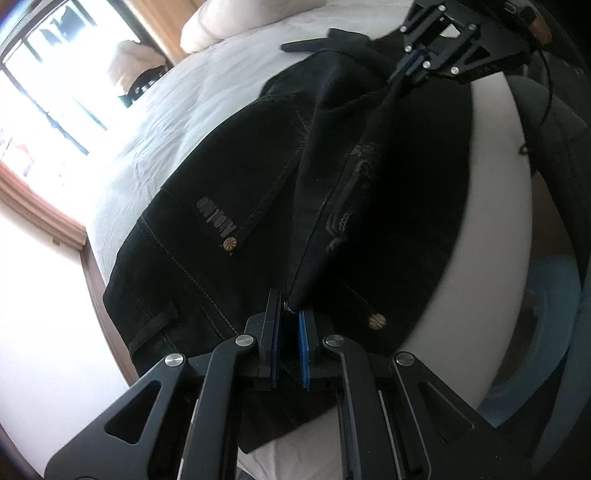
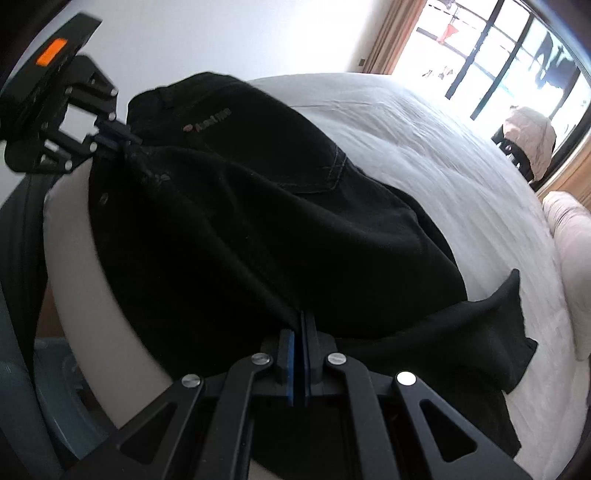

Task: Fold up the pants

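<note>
Both the left gripper and right gripper pinch black stitched denim pants over rumpled white bedding.

You are at a big bed with a white sheet that has small wrinkles. A soft white pillow sits at its far end. The wall is plain and white. A big window with dark bars lets in very bright light. Tan curtains hang next to it. A brown wood frame runs along the wall.
</note>
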Motion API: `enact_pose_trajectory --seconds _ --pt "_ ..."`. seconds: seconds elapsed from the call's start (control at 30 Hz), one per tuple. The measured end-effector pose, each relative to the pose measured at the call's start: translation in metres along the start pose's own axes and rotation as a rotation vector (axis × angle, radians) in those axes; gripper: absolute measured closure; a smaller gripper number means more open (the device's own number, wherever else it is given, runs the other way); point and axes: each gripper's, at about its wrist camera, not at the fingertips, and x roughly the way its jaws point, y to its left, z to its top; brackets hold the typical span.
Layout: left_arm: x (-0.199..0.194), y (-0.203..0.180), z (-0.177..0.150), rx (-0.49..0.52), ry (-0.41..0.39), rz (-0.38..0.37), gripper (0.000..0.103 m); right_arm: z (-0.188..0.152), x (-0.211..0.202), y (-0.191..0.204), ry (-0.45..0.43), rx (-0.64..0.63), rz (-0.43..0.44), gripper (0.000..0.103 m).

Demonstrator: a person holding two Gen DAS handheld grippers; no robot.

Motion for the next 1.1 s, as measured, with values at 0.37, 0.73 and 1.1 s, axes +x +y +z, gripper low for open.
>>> enact_pose_trajectory --seconds 0.37,0.73,1.1 --pt "0.017 -0.011 0.003 0.057 0.021 -0.009 0.096 -0.013 0.013 0.025 0.042 -0.06 -0.03 0.099" --pt "0.014 -0.008 0.0 0.071 0.018 -0.033 0.096 -0.015 0.025 0.031 0.066 -0.084 -0.044 0.099" --pt "0.016 -0.012 -0.001 0.078 0.015 -0.037 0.096 -0.016 0.026 0.03 0.075 -0.075 -0.046 0.099"
